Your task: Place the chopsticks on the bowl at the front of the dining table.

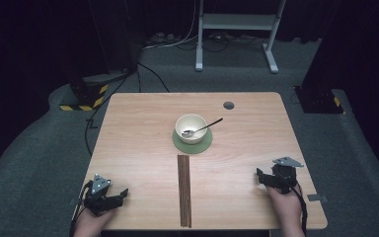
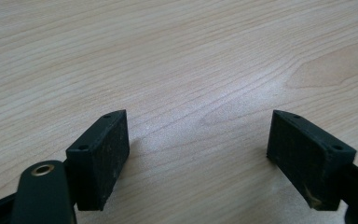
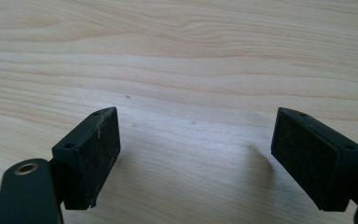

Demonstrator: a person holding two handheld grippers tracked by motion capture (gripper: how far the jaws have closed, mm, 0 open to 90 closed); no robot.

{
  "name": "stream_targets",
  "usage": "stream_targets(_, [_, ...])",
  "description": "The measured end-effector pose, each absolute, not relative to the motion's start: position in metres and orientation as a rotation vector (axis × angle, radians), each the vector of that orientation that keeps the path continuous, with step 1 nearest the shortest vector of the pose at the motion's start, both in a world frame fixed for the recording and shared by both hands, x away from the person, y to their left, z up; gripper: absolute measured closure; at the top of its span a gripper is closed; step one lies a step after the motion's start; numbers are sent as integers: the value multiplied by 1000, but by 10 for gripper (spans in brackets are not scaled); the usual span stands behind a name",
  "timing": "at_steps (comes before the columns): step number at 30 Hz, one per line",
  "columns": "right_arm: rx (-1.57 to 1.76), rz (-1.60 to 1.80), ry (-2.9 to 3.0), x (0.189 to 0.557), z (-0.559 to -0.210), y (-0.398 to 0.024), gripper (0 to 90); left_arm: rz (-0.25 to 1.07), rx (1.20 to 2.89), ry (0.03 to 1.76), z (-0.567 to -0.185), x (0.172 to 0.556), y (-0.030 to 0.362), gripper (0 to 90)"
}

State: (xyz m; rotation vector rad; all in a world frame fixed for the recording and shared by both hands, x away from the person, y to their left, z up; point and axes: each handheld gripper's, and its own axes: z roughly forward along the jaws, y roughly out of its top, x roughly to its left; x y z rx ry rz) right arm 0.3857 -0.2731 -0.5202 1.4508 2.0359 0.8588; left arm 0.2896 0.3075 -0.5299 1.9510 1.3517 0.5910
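A cream bowl [image 1: 191, 128] stands on a round green coaster [image 1: 192, 143] in the middle of the wooden table [image 1: 138, 143], with a metal spoon [image 1: 202, 128] resting in it, handle pointing right. A pair of dark brown chopsticks [image 1: 184, 190] lies lengthwise between the bowl and the front edge. My left gripper [image 1: 122, 194] rests on the table at the front left, open, with bare wood between its pads [image 2: 103, 158]. My right gripper [image 1: 259, 176] rests at the front right, open and empty, its pads [image 3: 92, 156] standing wide apart over the wood.
A small grey round cap [image 1: 228, 105] sits in the table's far right part. Beyond the table stand a white metal frame [image 1: 237, 29], cables on the grey floor, and black stands with yellow-black striped bases [image 1: 85, 98].
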Motion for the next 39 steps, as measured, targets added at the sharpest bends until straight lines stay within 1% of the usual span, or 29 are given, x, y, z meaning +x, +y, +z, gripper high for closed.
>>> stream_targets(3, [1456, 900, 2039, 380, -518, -268, 169, 591, 1951, 1352, -530, 290, 307, 210])
stream_targets(4, [1447, 914, 2052, 376, -517, -263, 191, 591, 1950, 1352, -530, 290, 307, 209])
stream_targets(10, [1389, 969, 2075, 369, -511, -246, 231, 591, 1951, 1352, -530, 290, 307, 210])
stream_targets(22, [1294, 991, 2154, 365, -517, -215, 220, 590, 1950, 1352, -530, 290, 307, 209])
stream_targets(39, [1219, 1046, 2201, 360, -516, -178, 241, 590, 1952, 1350, -530, 290, 308, 210])
